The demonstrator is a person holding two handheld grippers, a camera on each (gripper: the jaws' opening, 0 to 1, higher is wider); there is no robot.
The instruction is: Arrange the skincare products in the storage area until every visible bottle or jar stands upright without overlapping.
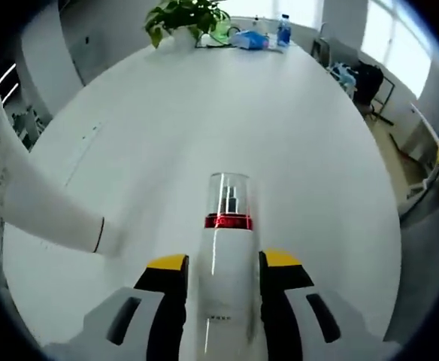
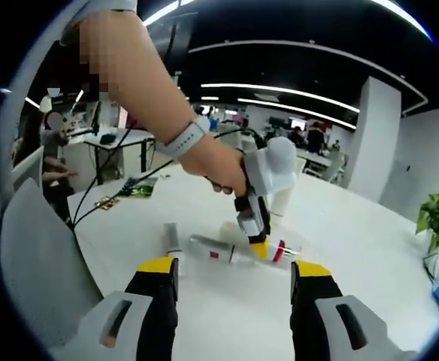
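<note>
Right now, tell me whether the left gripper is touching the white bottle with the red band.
Touching. In the left gripper view the left gripper has both jaws pressed against the sides of the white bottle, with no gap either side.

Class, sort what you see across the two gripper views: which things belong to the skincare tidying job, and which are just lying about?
Job:
- white bottle with clear cap and red band, lying between the left gripper jaws
- second small bottle, lying on the table
- right gripper, open

Lying about:
- potted plant
- blue water bottle
- white panel
</note>
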